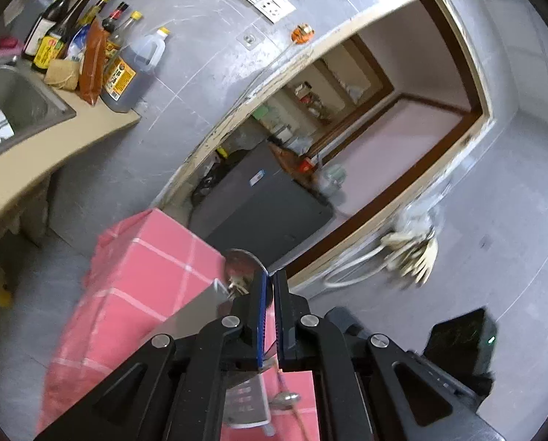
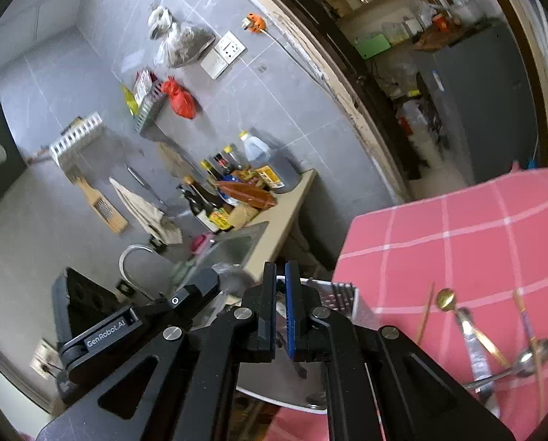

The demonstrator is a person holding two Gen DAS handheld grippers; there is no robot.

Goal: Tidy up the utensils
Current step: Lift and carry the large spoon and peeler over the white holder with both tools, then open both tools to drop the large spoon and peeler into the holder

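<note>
In the left wrist view, the left gripper [image 1: 270, 275] is hovering over a tabletop [image 1: 152, 257] covered in pink checked cloth, its fingers [image 1: 261, 316] pinching the thin edge of a metal tray [image 1: 200, 308]. A spoon [image 1: 242, 261] is sticking up just past the fingertips, and another spoon [image 1: 285, 398] is lying on the cloth below the gripper. A sink [image 1: 20, 110] and bottles [image 1: 86, 47] are sitting on the counter at upper left.

In the right wrist view, the right gripper [image 2: 280, 268] is pinching the tray [image 2: 292, 382] at its edge too, fingers [image 2: 292, 312] nearly pressed together. Loose utensils [image 2: 490, 341] are lying crossed on the cloth at right, well apart from the tray: a gold spoon [image 2: 446, 299], a steel spoon [image 2: 533, 358], chopsticks [image 2: 425, 312].
</note>
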